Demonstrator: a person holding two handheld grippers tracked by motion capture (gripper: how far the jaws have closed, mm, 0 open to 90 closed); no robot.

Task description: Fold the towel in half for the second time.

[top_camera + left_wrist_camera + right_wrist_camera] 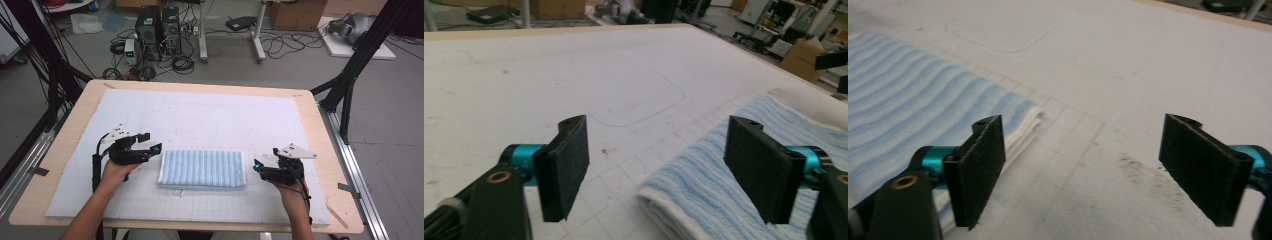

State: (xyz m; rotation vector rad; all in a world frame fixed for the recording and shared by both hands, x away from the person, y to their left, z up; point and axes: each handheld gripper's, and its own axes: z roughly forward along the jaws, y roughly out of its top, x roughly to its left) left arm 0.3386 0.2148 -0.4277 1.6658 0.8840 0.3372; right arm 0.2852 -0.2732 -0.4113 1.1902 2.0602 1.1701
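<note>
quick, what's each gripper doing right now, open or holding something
Left tongs: open, holding nothing, beside the towel.
Right tongs: open, holding nothing.

Left gripper point(656, 170) jaws spread wide above the white gridded mat point(549, 75). Folded blue striped towel point(724, 190) lies below and beyond the right jaw.

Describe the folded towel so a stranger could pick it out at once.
Start at the wooden table covered by a white mat. Near the mat's front edge, between the left gripper and the right gripper, lies the folded towel. It is the one soft thing there: light blue with ribbed stripes and a white border.
</note>
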